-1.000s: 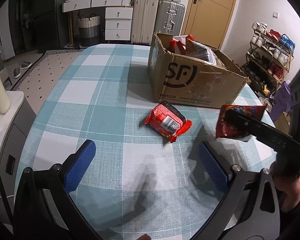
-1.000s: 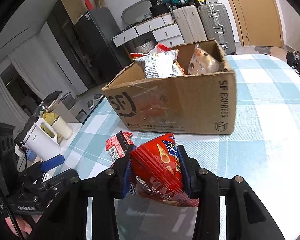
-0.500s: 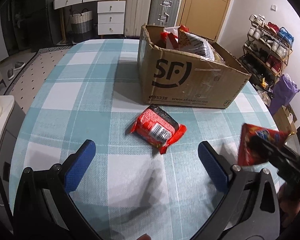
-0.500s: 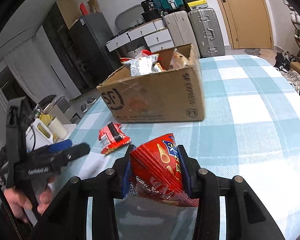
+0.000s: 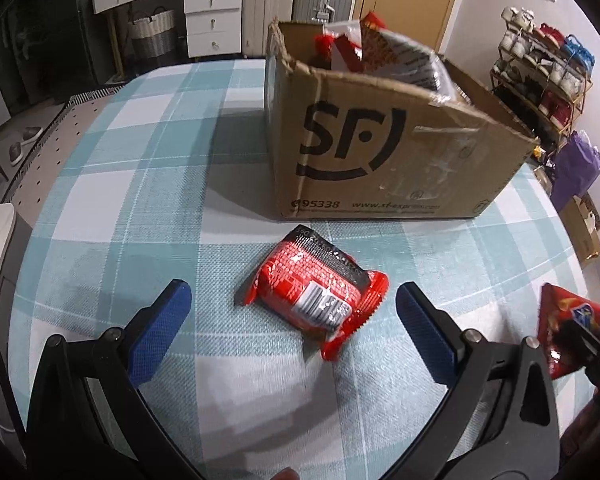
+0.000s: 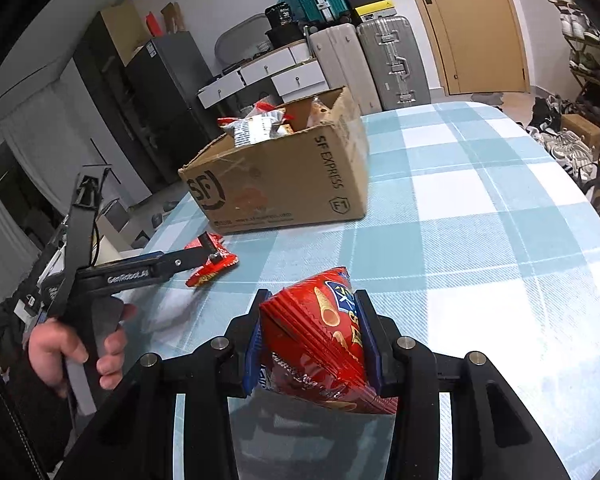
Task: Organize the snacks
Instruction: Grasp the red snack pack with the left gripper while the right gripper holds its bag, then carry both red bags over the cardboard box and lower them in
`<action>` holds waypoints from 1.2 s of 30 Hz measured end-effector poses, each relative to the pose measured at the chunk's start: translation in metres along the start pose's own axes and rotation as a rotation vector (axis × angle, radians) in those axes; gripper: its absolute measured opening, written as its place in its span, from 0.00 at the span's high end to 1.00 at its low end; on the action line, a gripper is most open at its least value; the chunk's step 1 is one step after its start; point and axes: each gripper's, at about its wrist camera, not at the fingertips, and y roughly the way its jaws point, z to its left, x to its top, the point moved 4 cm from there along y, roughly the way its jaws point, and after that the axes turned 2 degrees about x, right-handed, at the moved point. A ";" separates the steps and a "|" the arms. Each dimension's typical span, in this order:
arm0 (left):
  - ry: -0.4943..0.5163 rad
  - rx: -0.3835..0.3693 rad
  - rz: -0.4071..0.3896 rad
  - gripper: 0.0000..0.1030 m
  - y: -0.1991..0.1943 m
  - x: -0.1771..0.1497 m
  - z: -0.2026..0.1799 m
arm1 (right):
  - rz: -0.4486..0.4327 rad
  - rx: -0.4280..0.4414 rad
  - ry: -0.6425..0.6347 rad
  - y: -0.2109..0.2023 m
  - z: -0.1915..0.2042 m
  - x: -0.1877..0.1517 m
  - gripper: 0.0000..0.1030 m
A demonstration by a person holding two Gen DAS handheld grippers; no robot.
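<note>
A red and black snack pack (image 5: 320,292) lies on the checked tablecloth, just in front of the SF cardboard box (image 5: 384,148). My left gripper (image 5: 292,328) is open, its blue pads on either side of the pack and slightly nearer than it. The pack (image 6: 210,258), the box (image 6: 284,188) and the left gripper (image 6: 188,262) also show in the right wrist view. My right gripper (image 6: 312,344) is shut on a red chip bag (image 6: 324,332), held above the table. The bag also shows at the right edge of the left wrist view (image 5: 568,332).
The box holds several snack bags (image 5: 384,48). Suitcases (image 6: 372,60) and white drawers (image 5: 212,20) stand behind the table. A shoe rack (image 5: 540,76) and purple bag (image 5: 576,168) stand to the right. A white cup (image 6: 108,248) sits left of the table.
My left gripper has moved forward until its pads flank the red and black pack. My right gripper has pulled back from the box with the chip bag still in it.
</note>
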 end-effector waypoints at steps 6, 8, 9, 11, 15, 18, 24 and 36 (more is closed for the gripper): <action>0.012 0.015 0.010 0.01 0.017 0.007 0.001 | -0.008 -0.014 0.016 -0.007 -0.005 -0.002 0.60; 0.000 0.020 0.006 0.01 0.021 0.009 0.004 | -0.012 -0.019 0.018 -0.010 -0.006 -0.003 0.60; -0.004 0.010 0.013 0.02 0.024 0.010 0.005 | -0.013 -0.022 0.019 -0.010 -0.007 -0.003 0.60; -0.011 -0.002 0.026 0.05 0.029 0.010 0.009 | -0.016 -0.025 0.022 -0.012 -0.008 -0.003 0.60; 0.001 -0.034 0.022 0.25 0.031 0.007 0.010 | -0.019 -0.035 0.025 -0.013 -0.009 -0.003 0.60; 0.051 -0.045 0.020 0.46 0.030 0.007 0.004 | -0.020 -0.034 0.027 -0.013 -0.010 -0.003 0.60; 0.094 -0.074 0.016 0.55 0.030 0.005 0.001 | -0.025 -0.032 0.022 -0.016 -0.007 -0.003 0.60; 0.097 -0.089 0.013 0.58 0.018 0.000 -0.006 | -0.032 -0.035 0.023 -0.018 -0.007 -0.002 0.60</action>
